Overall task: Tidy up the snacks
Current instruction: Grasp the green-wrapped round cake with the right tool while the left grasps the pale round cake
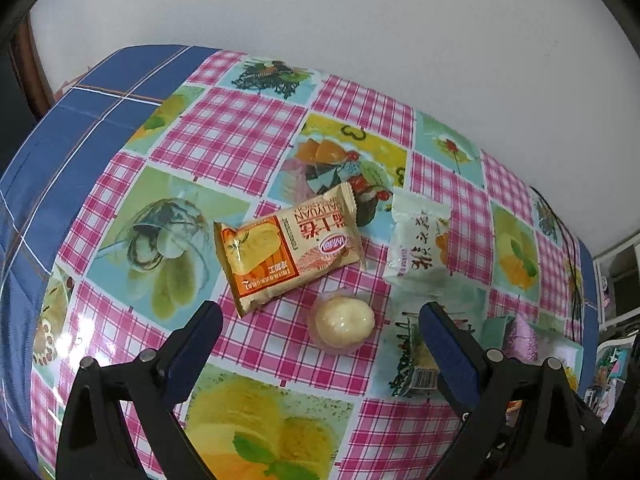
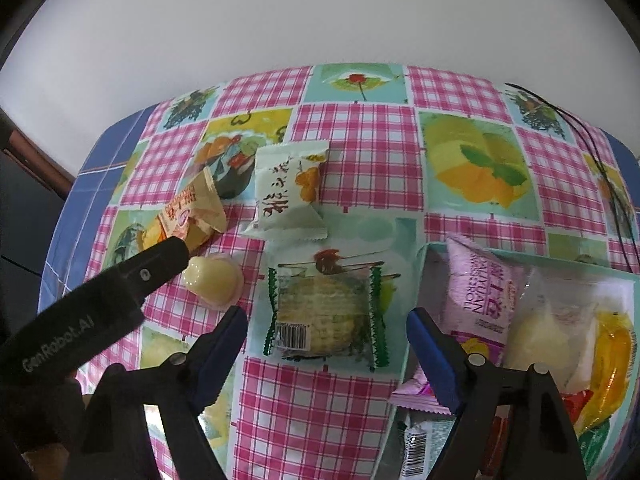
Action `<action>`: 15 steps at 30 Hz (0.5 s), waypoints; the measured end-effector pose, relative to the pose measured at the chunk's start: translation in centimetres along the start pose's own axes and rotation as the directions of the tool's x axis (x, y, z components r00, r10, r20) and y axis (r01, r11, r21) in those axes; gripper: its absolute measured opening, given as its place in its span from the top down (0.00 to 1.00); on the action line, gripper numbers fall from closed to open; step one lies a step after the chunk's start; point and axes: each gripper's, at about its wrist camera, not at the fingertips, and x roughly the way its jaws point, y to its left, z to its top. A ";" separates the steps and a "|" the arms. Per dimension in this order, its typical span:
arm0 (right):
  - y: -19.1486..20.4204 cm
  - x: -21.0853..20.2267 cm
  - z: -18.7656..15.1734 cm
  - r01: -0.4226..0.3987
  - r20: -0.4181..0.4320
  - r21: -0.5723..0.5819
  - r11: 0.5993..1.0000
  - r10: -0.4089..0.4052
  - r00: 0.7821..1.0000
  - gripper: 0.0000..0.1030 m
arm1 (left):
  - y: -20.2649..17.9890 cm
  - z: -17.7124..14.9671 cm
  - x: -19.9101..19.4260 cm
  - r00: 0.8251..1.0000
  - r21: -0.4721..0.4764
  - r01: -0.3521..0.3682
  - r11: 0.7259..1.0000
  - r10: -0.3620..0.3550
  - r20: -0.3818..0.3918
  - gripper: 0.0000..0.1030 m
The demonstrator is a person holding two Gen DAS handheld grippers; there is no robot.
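Observation:
My left gripper is open above a pale round jelly cup, which lies between its fingers on the table. An orange snack packet and a white packet lie just beyond. My right gripper is open around a clear green-edged cracker packet. The jelly cup, orange packet and white packet also show in the right wrist view, with the left gripper's finger next to the cup.
A pale green box at the right holds a pink packet and several other snacks. The table carries a pink checked cloth with fruit pictures. A black cable runs at the far right. A white wall stands behind.

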 end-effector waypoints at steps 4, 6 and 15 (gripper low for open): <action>0.2 1.3 -0.4 0.001 -0.029 -0.008 1.000 -0.002 1.000 0.22 | -0.3 -0.5 1.1 1.000 0.011 0.000 1.000 0.000 -0.028 0.04; 0.1 2.0 -0.5 0.004 -0.044 -0.007 1.000 -0.004 0.999 0.26 | -0.5 -0.8 1.5 0.999 0.017 0.002 1.000 -0.001 -0.040 0.09; 0.6 2.6 -0.7 0.014 -0.045 -0.029 0.999 -0.015 0.999 0.30 | -0.5 -1.4 2.9 0.997 0.017 0.020 1.000 -0.019 -0.077 0.32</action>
